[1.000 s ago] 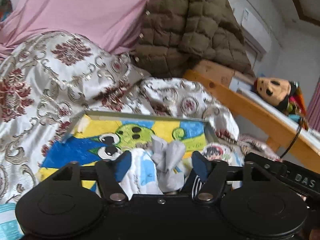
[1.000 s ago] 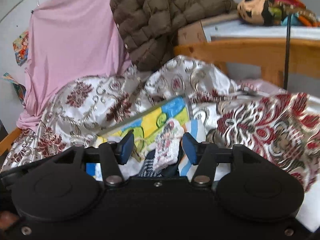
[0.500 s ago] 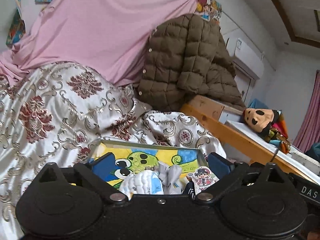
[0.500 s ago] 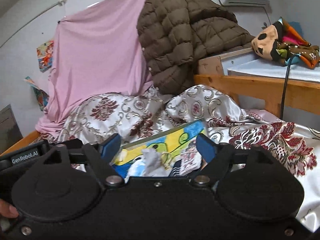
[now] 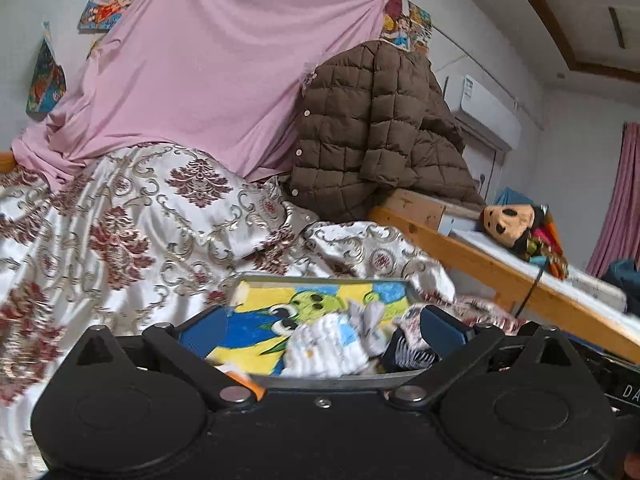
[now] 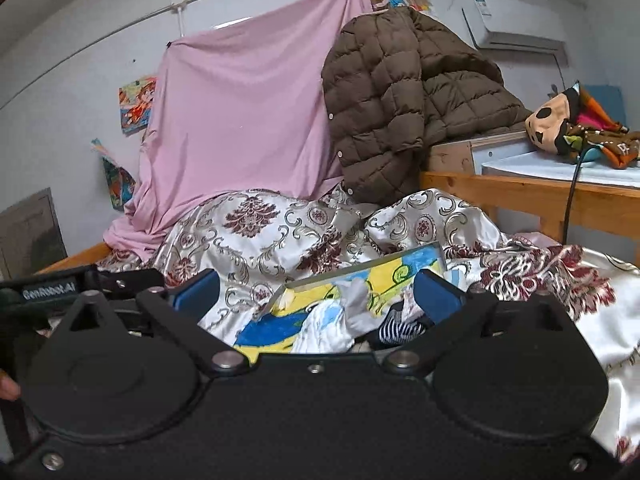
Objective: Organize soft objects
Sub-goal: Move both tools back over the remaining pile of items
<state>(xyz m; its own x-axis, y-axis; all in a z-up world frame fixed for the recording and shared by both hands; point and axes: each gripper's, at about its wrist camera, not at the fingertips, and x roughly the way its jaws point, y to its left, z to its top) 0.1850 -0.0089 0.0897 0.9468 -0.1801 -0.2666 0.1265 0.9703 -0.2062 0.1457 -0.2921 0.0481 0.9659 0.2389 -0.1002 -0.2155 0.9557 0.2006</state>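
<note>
L gripper [image 5: 324,320]: jaws spread as wide as they go, nothing between the pads, touching nothing. Blue pads stand either side of the tray view, clear of the socks. R gripper [image 6: 316,294]: jaws have just been opening, now fully apart too, empty, no contact w/ anything.

Socks sit in the tray [image 5: 320,280], a shallow metal-rimmed one w/ a blue/yellow/green cartoon print on its floor. Pile is toward the tray's near right corner: white-and-light-blue sock [image 5: 324,344], grey sock [image 5: 370,320] just right of it and touching, dark striped sock [image 5: 408,354] at the near right edge, patterned white sock [image 5: 408,320] behind that. Same pile in R view: grey sock [image 6: 358,300], striped one [image 6: 396,330].

Tray lies on the bed, on a cream-and-maroon damask quilt [image 5: 120,240]. Behind: pink sheet [image 5: 208,80] hung up, brown puffer jacket [image 5: 372,132] at the bed's far right corner.
</note>
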